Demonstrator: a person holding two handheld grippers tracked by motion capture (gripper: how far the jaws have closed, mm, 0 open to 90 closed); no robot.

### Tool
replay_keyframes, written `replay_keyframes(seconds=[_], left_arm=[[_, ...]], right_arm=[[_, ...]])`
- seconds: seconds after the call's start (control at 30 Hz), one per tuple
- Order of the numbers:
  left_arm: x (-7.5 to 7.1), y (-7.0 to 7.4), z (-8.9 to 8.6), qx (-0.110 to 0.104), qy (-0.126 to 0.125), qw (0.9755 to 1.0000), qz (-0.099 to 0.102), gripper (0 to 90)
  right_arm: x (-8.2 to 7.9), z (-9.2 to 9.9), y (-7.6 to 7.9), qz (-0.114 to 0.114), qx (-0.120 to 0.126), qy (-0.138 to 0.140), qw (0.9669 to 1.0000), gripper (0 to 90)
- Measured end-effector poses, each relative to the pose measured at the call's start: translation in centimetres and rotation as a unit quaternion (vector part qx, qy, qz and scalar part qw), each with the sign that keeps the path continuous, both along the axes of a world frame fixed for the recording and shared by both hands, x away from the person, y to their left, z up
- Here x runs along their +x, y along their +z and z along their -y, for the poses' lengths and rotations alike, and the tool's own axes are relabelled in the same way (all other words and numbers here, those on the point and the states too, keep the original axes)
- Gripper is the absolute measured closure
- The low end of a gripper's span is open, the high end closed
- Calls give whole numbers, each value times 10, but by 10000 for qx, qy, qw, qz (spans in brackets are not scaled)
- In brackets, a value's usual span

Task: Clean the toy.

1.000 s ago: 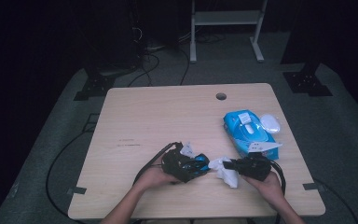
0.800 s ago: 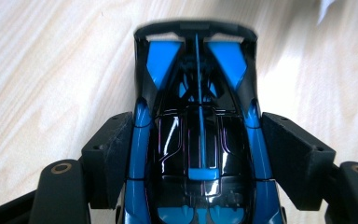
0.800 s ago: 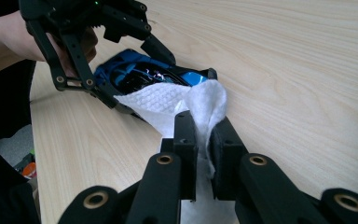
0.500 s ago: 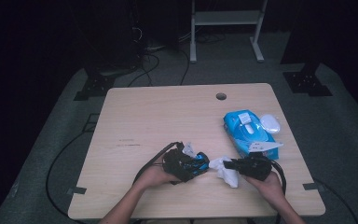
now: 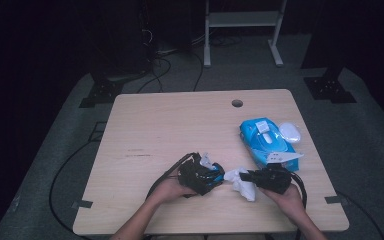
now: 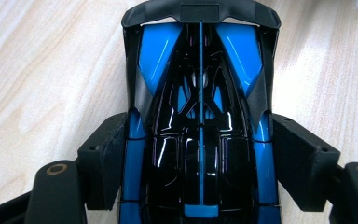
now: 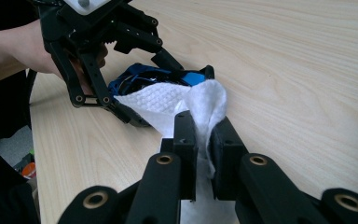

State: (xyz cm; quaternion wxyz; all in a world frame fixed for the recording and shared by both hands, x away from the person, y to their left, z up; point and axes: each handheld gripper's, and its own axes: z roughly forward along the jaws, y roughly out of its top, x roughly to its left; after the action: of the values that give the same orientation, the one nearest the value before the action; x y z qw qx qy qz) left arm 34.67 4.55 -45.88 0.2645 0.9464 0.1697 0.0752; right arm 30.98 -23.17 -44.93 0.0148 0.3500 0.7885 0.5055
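Table's left half (image 5: pixel 150 130) lies open (wipes pack (image 5: pixel 267 142) crowds right).

A blue-and-black toy car (image 6: pixel 199 140), a white wipe (image 7: pixel 186 105) (waffle-textured).

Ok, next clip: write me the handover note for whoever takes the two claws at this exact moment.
Left claw: shut on the blue and black toy car, its jaws pressing the car's two sides, low over the wooden table.
Right claw: shut on a white wet wipe, its bunched end against the car.
The blue wipes pack lies at the table's right, a white lid-like piece beside it.
Done: car gripped, wipe pulled and brought to the car.
Left, probably: wipe the car's body, then set car and wipe down. How much is already cleaned cannot be told.
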Motion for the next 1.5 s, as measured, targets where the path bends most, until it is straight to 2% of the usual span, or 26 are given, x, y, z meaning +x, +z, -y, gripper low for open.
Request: replay_keyframes(seconds=[0.13, 0.17, 0.2, 0.23, 0.33, 0.37, 0.4, 0.57, 0.77, 0.83, 0.9, 0.97, 1.1, 1.27, 1.33, 1.43, 1.5], left_arm=[[-1, 0, -2, -16, -10, 10000, -1, 261], [-1, 1, -3, -59, 3, 10000, 9, 262], [-1, 3, -5, -202, 30, 9998, -29, 270], [0, 5, -6, -224, 21, 9997, -9, 271], [-1, 6, -4, -159, -11, 9999, -1, 273], [-1, 5, -4, -72, -43, 10000, 26, 274], [-1, 5, -4, -144, -40, 9999, 32, 274], [1, 8, -4, -176, -11, 9998, 20, 277], [12, 15, 1, -185, 73, 9998, 48, 282], [16, 15, 4, -146, 87, 9998, 81, 282], [20, 15, 5, -193, 117, 9997, 95, 291], [23, 15, 6, -209, 144, 9997, 16, 291], [24, 14, 5, -253, 176, 9995, 7, 290], [24, 13, -1, -432, 244, 9987, -101, 284], [24, 14, -4, -493, 267, 9983, -132, 267], [22, 21, -8, -640, 314, 9974, -70, 227], [22, 25, -11, -688, 319, 9971, -39, 208]], right_arm=[[-1, 1, 1, 2, 11, -15, 10000, 817], [-1, 1, 1, 14, 12, -14, 10000, 817], [-1, 1, 1, 15, 13, -16, 10000, 817], [-1, 1, 1, 2, 12, -23, 10000, 817], [0, 0, 0, -4, 16, -22, 10000, 817], [0, 0, 0, 19, 11, -15, 10000, 817], [0, 0, 1, 12, 13, -16, 10000, 817], [0, 1, 1, 18, 23, -38, 10000, 817], [0, 2, 1, 23, 36, -48, 10000, 817], [0, 2, 1, 23, 33, -51, 10000, 817], [0, 2, 1, 27, 29, -51, 10000, 817], [0, 3, 1, 34, 18, -51, 10000, 817], [-1, 6, 1, 40, -20, -85, 10000, 818], [-1, 12, 3, 102, -309, -118, 9994, 813], [-2, 13, 5, 169, -546, -86, 9983, 805], [-4, 15, 4, 177, -877, -54, 9960, 765], [-5, 17, 2, 227, -1058, -79, 9941, 699]])
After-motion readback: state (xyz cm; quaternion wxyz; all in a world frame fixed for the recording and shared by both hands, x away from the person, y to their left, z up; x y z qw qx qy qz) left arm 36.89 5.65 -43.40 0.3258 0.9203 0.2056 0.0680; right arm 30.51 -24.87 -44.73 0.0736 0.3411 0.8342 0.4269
